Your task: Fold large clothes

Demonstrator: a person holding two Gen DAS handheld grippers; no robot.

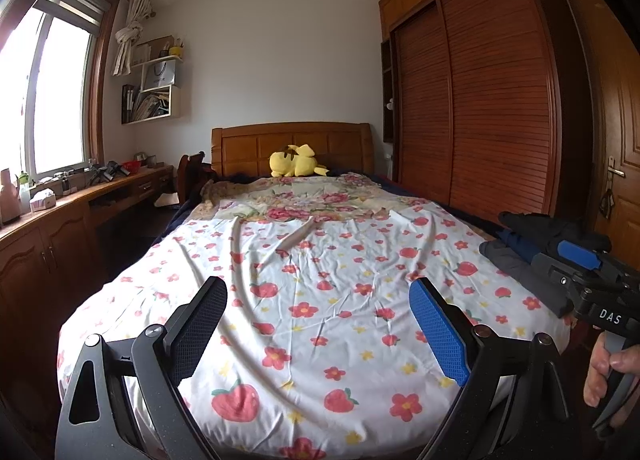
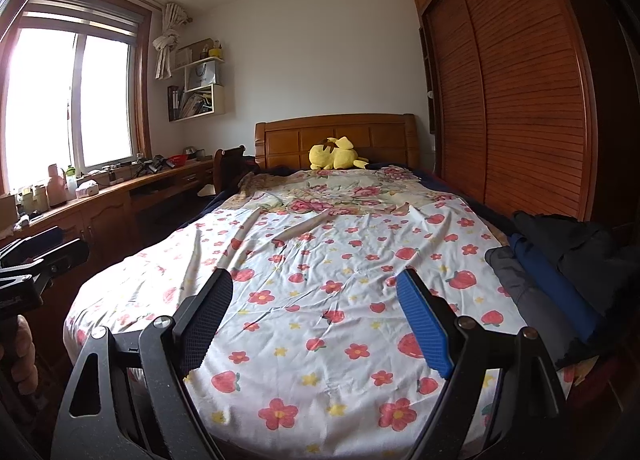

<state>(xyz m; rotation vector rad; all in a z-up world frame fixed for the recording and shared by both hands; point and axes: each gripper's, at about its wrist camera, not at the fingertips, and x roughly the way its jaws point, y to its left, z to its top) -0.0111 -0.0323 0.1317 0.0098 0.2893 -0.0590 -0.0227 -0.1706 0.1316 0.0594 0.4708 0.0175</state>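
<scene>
The bed (image 2: 320, 300) with its flowered sheet fills the space ahead of both my grippers, and the dark clothes (image 2: 560, 280) lie in a bunched heap along its edge, ahead and to the right of my right gripper (image 2: 316, 324); whether they are already folded I cannot tell. My left gripper (image 1: 320, 332) and my right gripper both hang above the near end of the bed with jaws spread wide and nothing between them. Any grasp should take one garment by a single edge, well clear of the sheet, so only that layer lifts.
</scene>
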